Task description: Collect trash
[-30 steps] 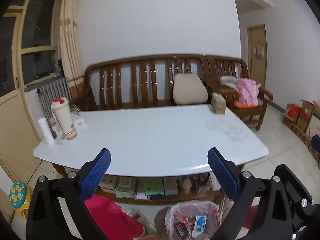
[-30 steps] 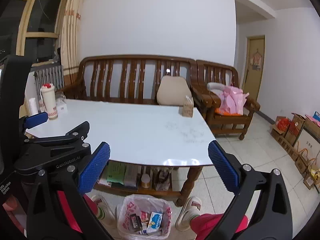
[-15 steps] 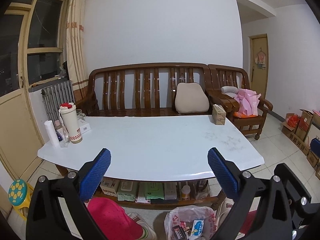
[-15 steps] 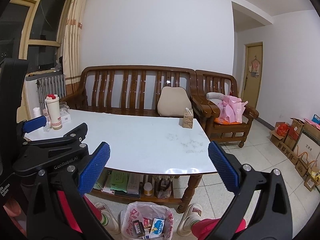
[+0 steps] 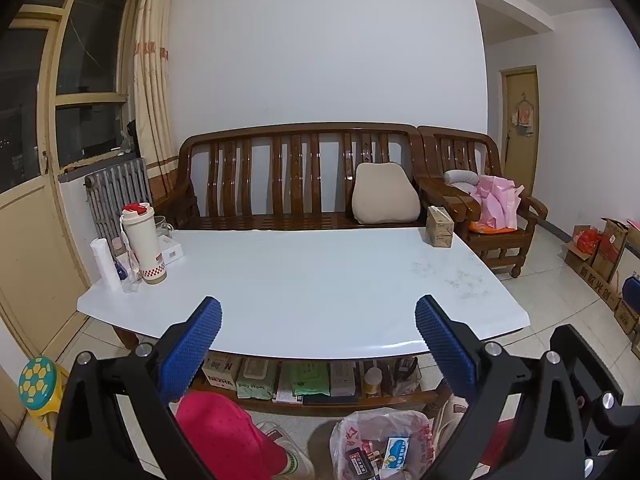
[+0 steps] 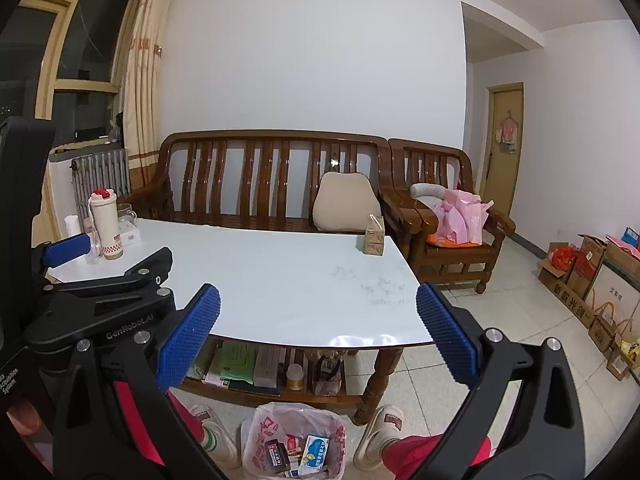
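Both grippers spread wide and empty above the near edge of the white tabletop [image 5: 320, 280]. Left gripper [image 5: 318, 344]; right gripper [image 6: 318, 340]. The lined trash bin [image 6: 294, 440], holding small boxes, stands on the floor below the near edge, between the person's slippered feet, under both grippers. Tabletop centre bare; a carton [image 6: 375, 236] stands upright at the far right corner, nearer the right gripper.

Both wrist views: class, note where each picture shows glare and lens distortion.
Left wrist view: glare streaks the white table at its near edge; fisheye curves the window frame. Right wrist view: a bright patch on the table's near edge; black vignette fills the corners.
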